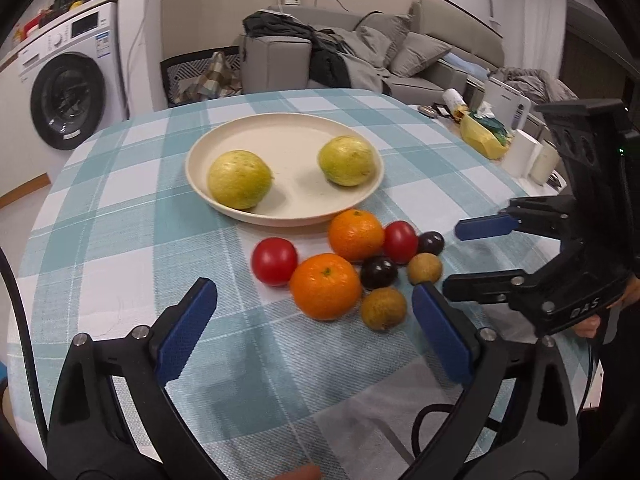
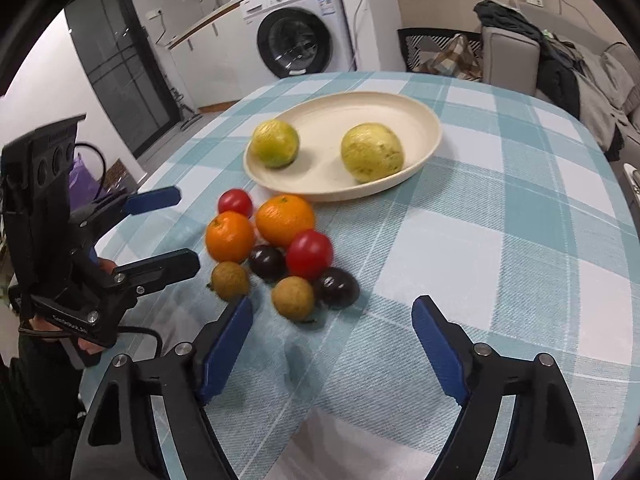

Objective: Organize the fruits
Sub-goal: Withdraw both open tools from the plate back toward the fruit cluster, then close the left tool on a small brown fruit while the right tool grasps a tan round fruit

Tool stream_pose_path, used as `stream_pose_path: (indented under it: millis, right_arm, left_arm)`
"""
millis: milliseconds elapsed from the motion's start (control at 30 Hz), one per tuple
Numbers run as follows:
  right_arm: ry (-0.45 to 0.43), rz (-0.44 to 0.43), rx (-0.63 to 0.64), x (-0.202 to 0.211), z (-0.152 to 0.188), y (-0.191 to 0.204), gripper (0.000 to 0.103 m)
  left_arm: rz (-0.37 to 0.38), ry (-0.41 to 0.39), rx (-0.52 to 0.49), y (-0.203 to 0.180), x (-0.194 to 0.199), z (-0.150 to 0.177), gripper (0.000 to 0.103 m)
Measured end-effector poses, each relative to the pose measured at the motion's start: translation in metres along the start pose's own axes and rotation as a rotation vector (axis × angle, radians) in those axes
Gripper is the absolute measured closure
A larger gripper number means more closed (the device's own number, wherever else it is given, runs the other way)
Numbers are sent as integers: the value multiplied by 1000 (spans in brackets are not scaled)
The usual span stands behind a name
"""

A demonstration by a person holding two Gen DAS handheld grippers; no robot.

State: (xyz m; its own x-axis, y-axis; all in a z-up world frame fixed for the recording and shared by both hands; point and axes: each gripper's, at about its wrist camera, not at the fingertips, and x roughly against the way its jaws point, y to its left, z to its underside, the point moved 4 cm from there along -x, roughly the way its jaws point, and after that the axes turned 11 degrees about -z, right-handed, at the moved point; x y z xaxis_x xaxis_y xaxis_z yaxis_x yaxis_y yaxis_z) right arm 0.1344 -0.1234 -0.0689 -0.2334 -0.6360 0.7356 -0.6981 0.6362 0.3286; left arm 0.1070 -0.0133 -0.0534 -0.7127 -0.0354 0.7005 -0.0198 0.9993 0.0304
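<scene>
A cream plate (image 1: 288, 120) on the checked tablecloth holds two yellow-green fruits (image 1: 239, 179) (image 1: 346, 161). In front of it lies a cluster: two oranges (image 1: 325, 286) (image 1: 356, 234), two red tomatoes (image 1: 274, 261) (image 1: 400, 241), two dark plums (image 1: 379, 272) (image 1: 431, 243) and two brown longans (image 1: 384, 308) (image 1: 425, 268). My left gripper (image 1: 312, 292) is open, just short of the near orange, with nothing between its pads. My right gripper (image 2: 332, 306) is open too, its tips just short of a longan (image 2: 293, 298) and a plum (image 2: 336, 287). It shows at the cluster's right (image 1: 454, 260).
The round table's edge curves close around both grippers. Boxes, a yellow bag (image 1: 478, 136) and small items crowd the table's far right. A washing machine (image 2: 298, 28), a chair (image 1: 200, 76) and a sofa (image 1: 400, 52) stand behind. A hand (image 2: 90, 344) holds the left gripper.
</scene>
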Motion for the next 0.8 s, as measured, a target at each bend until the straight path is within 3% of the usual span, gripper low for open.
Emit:
stream_pose_path:
  millis: [167,233,400,567,667,800]
  right_arm:
    - [48,-18,28,-6,6,7,33]
    - [50,-36,34,-7,8,10,42]
    - [39,-82,54,-7,9,20,50]
    - [28,-74,65,-10,8,23,55]
    - [23,-57,67,-13,6,22,63]
    - [23,-45,69,-17,4,24,65]
  left_arm:
    - [61,25,-47,-12,1,5,20]
    - [76,33,-53,-14,1,6,23]
    - [86,26,-60,-15,2,7,27]
    - [123,42,-99,-19,6,10,39]
    - [146,49,-113,-21,7,11,46]
    - [171,61,-129,-25,8,14,51]
